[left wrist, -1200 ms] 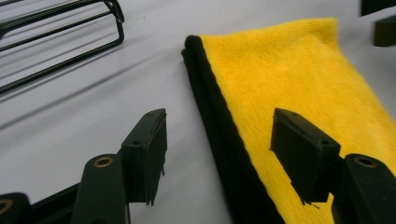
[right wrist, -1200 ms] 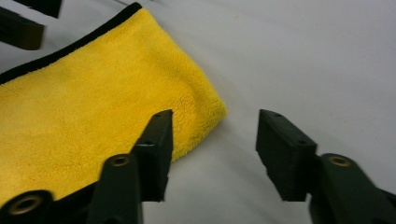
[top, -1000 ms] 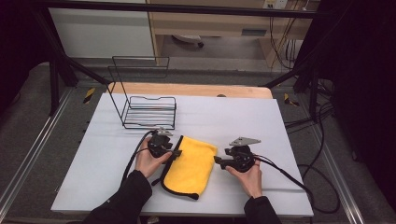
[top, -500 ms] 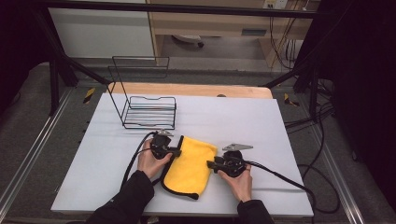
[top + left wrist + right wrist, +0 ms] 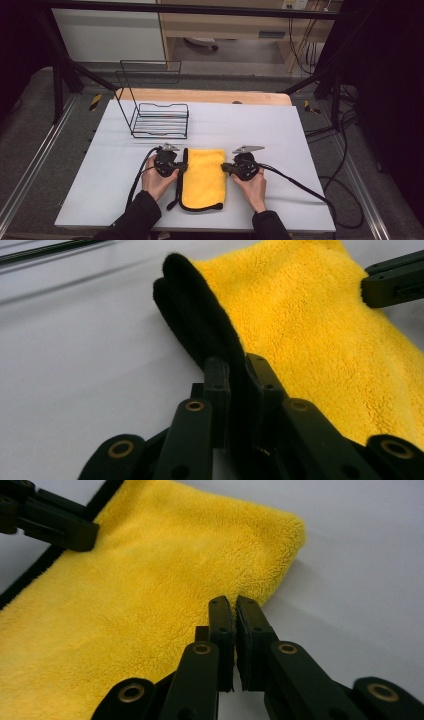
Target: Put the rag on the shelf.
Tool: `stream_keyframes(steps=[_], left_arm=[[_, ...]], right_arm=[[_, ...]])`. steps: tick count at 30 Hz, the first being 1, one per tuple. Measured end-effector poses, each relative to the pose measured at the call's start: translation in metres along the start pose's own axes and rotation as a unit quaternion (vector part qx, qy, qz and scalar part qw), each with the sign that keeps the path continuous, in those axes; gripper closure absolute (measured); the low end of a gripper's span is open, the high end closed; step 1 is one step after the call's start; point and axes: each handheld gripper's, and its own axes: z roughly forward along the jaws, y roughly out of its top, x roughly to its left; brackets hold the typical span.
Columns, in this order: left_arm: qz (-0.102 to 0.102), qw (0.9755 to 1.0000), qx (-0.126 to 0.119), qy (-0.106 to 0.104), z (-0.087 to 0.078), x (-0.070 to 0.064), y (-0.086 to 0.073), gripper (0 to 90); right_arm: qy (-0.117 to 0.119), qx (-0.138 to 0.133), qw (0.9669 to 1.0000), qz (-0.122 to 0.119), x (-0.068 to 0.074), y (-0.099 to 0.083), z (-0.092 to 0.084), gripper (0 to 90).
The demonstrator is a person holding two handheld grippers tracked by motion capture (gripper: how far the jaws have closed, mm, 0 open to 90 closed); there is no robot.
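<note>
yellow cloth (image 5: 202,175) lies between left gripper (image 5: 181,168) and right gripper (image 5: 225,167).

Left forearm: enters from the bottom edge in a dark sleeve, angled up and inward.
Left hand (image 5: 156,181): wrapped around its tool from below.
Left gripper (image 5: 183,167): points inward, jaws just drawn together on a fold of yellow cloth (image 5: 320,335) (its black hem sits between them).
Right hand (image 5: 252,187): mirrors the left.
Right gripper (image 5: 223,166): faces the left one, jaws just closed, pads nearly meeting at the cloth's edge.
</note>
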Motion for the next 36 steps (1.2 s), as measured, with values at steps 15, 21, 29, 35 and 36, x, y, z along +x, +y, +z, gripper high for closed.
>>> stream_keyframes(steps=[15,21,29,35,36], left_arm=[[0.004,0.9996,-0.026,0.013,0.023,0.034,0.032,54.3],[0.004,0.9998,-0.02,0.009,0.033,0.034,0.033,60.3],[0.002,0.9999,-0.014,0.004,0.035,0.031,0.033,67.7],[0.007,0.9999,-0.012,0.003,0.036,0.028,0.034,74.5],[0.006,0.9999,-0.012,0.001,0.036,0.029,0.034,74.8]], right_arm=[[-0.003,-0.045,0.9984,-0.034,-0.008,-0.01,-0.025,49.3],[0.0,-0.043,0.9986,-0.031,-0.01,-0.008,-0.025,43.9],[0.005,-0.054,0.9984,-0.016,-0.015,-0.003,-0.021,36.4],[-0.007,-0.059,0.9981,-0.015,-0.022,0.008,-0.007,37.9],[-0.006,-0.061,0.998,-0.013,-0.023,0.01,-0.004,40.1]])
